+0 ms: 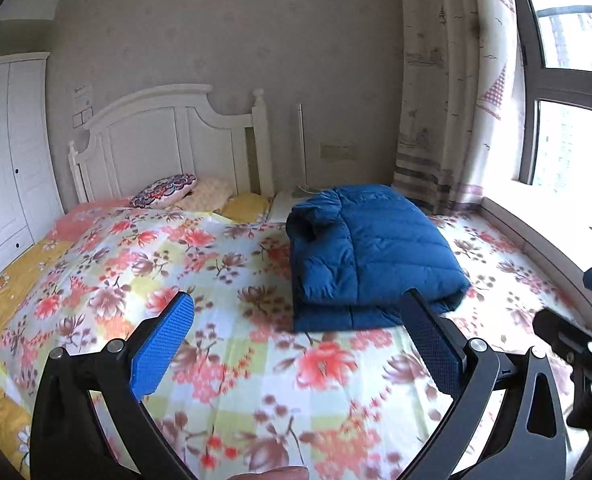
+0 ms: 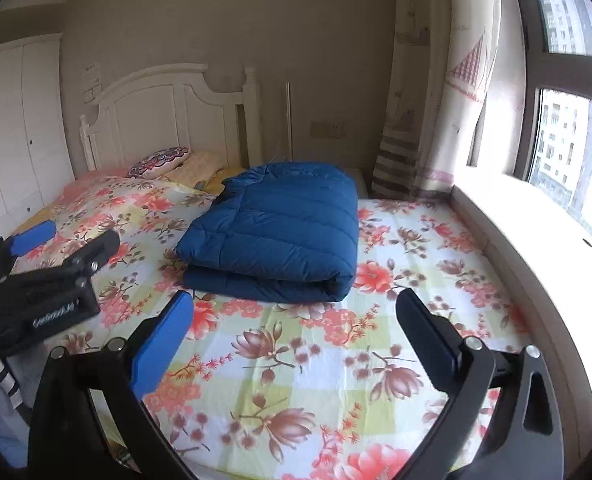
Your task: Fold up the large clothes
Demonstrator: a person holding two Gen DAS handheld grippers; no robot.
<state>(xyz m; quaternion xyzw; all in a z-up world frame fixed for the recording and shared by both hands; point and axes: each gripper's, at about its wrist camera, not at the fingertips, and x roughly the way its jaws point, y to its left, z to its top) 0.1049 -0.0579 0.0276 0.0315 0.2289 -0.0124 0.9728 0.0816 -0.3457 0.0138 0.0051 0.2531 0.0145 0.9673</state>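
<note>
Both of my grippers are spread wide with nothing between their pads. From my left wrist, my left gripper [image 1: 296, 344] hangs over the flowered bedspread [image 1: 235, 380], and the blue jacket [image 1: 372, 252] lies folded just beyond its tips, nearer the right one. A curtain [image 1: 448, 100] hangs past it by the window. From my right wrist, my right gripper [image 2: 296, 336] gapes above the same bedspread [image 2: 316, 380]; the folded jacket [image 2: 279, 228] rests straight ahead, clear of both fingers, headboard [image 2: 167, 116] behind.
</note>
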